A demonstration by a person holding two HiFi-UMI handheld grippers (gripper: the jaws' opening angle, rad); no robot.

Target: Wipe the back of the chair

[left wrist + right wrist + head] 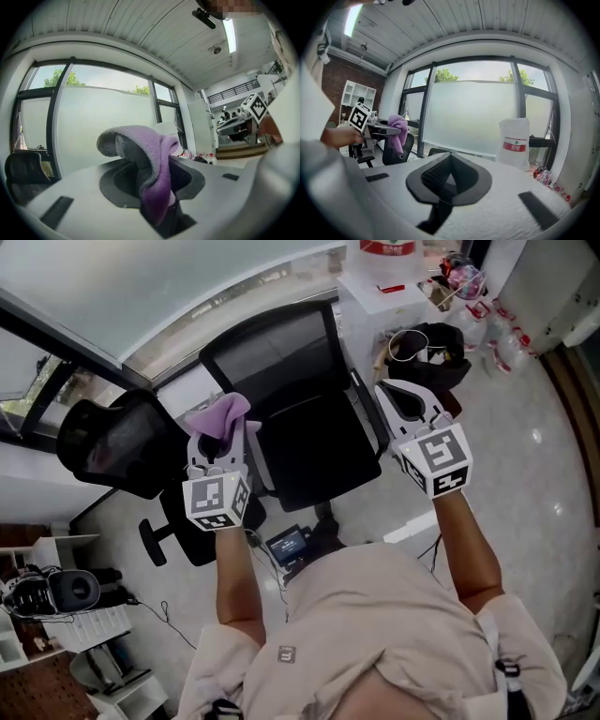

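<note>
A black mesh office chair stands in front of me in the head view, its back (272,357) toward the window and its seat (314,451) between my two grippers. My left gripper (220,442) hovers over the seat's left edge, shut on a purple cloth (220,415). The left gripper view shows the cloth (150,164) bunched and pinched between the jaws. My right gripper (405,399) is held over the chair's right armrest side, jaws together with nothing in them. From the right gripper view (449,176) the cloth (398,129) hangs at the left.
A second black chair (117,446) stands at the left by the window. A white cabinet (375,296) carrying a white jug (514,143) and a black bag (436,352) are at the right rear. Shelving (56,606) with gear is at the lower left.
</note>
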